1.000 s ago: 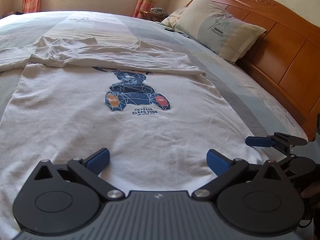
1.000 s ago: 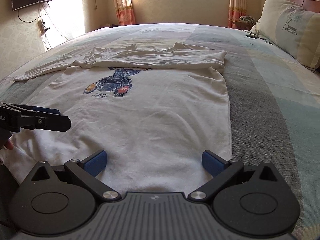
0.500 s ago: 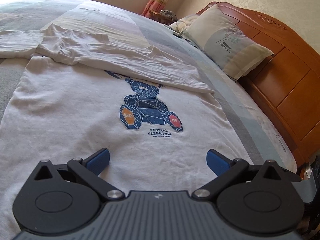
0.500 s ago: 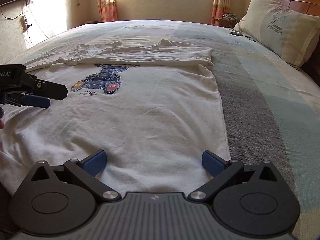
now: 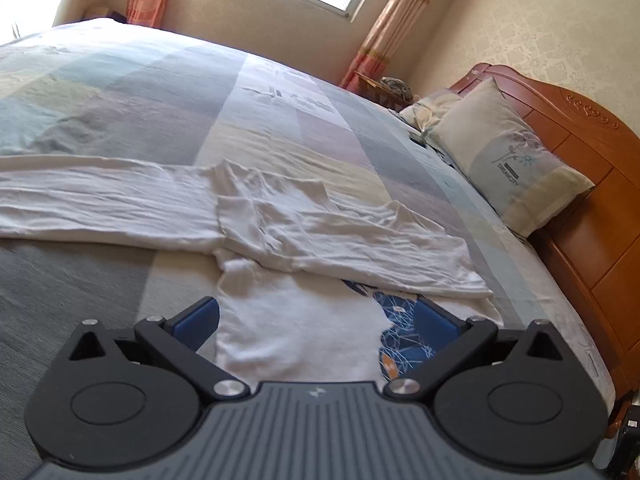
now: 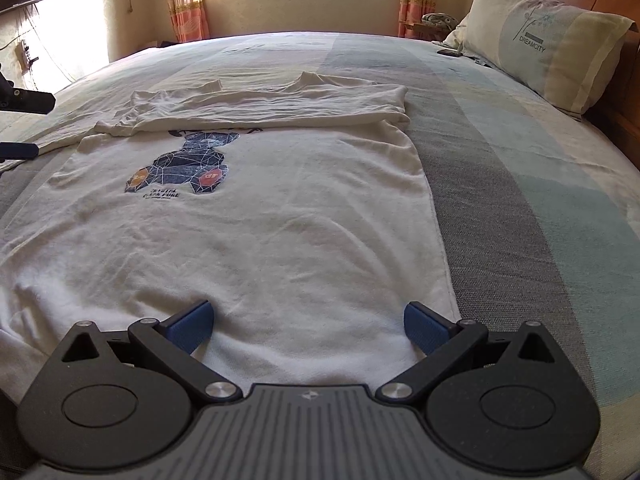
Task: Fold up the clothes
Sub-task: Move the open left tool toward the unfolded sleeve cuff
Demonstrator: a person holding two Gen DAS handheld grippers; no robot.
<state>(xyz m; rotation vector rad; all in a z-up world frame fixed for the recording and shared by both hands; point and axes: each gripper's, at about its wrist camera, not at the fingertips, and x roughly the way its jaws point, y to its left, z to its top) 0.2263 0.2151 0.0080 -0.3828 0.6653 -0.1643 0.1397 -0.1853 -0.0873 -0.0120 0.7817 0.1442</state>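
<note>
My left gripper (image 5: pixel 316 320) hangs with its jaws spread wide and nothing between them, low over the upper part of the shirt (image 6: pixel 248 216), the blue pads straddling the white cloth just short of the folded-over band. My right gripper (image 6: pixel 306 322) is likewise wide open and empty, poised above the hem near the shirt's right edge. The shirt lies flat on the bed (image 6: pixel 520 184), print (image 6: pixel 184 168) up, its long axis running straight away from my right tool toward the window; the top has already been doubled down across the chest, and one sleeve (image 5: pixel 100 208) trails out to the left over the cover. That sleeve is what the next fold turns on, I judge: it lies ahead and to the left of my left tool, well apart from my right, so the left is the nearer one to take it. A second ago my left gripper sat back by the hem beside the right, seeing the whole print; since then it has moved up the shirt to the fold line, so only the print's corner shows by its right pad. My right has crept forward only a little, and both stayed open throughout.
</note>
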